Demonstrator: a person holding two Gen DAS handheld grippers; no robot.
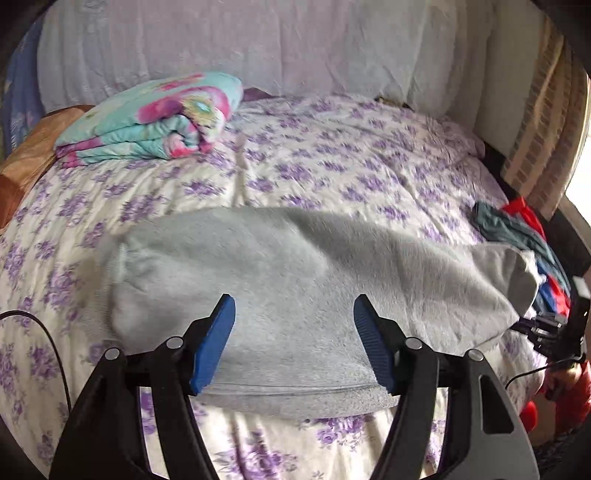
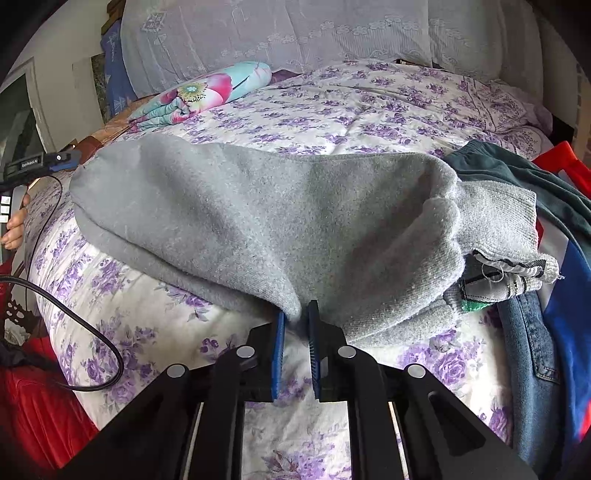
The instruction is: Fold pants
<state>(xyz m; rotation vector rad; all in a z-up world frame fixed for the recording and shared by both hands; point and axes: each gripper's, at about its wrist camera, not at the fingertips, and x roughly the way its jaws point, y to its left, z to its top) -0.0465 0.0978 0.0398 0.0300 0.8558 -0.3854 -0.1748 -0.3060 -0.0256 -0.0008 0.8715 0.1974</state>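
Observation:
Grey fleece pants (image 1: 295,266) lie folded lengthwise across the purple-flowered bed cover (image 1: 332,155). My left gripper (image 1: 293,308) hovers over their near edge, open, its blue pads (image 1: 218,339) spread wide with nothing pinched between them. In the right wrist view the same grey pants (image 2: 240,214) stretch from left to right, cuffs and waistband bunched at the right end. My right gripper (image 2: 296,314) is shut on a fold of the pants' near edge. The right gripper's body (image 1: 554,325) also shows at the left wrist view's right edge.
A folded turquoise and pink floral blanket (image 1: 147,118) rests at the back left. Other clothes (image 2: 535,332), denim, dark green, red and blue, are piled at the bed's right side. A black cable (image 2: 74,332) loops over the near left. White lace-covered cushions (image 2: 295,33) line the back.

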